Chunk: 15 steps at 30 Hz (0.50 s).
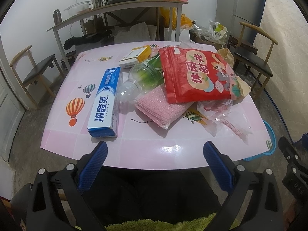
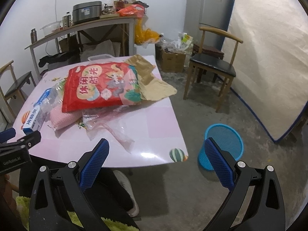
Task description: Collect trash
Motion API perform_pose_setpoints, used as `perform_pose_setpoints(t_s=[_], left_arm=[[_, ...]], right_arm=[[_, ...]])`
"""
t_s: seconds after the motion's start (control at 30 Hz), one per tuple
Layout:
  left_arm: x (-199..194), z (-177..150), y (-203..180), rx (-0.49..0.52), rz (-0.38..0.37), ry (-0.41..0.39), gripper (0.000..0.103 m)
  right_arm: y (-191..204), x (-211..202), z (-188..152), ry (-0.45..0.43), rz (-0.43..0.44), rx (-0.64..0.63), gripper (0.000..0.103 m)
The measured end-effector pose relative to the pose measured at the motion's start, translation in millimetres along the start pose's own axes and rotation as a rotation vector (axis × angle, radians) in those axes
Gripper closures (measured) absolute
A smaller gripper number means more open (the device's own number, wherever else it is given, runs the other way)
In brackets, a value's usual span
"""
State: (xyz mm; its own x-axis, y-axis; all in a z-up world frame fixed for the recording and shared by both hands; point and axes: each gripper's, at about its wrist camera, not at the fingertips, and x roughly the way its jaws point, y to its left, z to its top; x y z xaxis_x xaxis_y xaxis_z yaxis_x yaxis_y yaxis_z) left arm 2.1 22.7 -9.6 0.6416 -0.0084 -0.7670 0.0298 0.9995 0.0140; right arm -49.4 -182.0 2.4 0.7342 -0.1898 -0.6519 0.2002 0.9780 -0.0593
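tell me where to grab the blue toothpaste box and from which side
Grip the toothpaste box across its long narrow sides, near the end that faces the left gripper, coming from above. It lies flat on the pink table, with its left side clear. The clear plastic bottle crowds the right side farther up, so stay low on the box.

A pink table [image 1: 134, 150] bore a toothpaste box [image 1: 105, 104], a clear bottle [image 1: 138, 80], a pink pad [image 1: 161, 109] and plastic wrap [image 1: 227, 119].
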Motion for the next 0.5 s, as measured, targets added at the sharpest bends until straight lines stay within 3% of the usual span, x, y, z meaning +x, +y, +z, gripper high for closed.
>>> perform_pose_setpoints(t_s=[0.5], left_arm=[[4, 12, 37, -0.073, -0.021, -0.047, 0.006]], right_arm=[[43, -2, 40, -0.149, 0.130, -0.051, 0.008]])
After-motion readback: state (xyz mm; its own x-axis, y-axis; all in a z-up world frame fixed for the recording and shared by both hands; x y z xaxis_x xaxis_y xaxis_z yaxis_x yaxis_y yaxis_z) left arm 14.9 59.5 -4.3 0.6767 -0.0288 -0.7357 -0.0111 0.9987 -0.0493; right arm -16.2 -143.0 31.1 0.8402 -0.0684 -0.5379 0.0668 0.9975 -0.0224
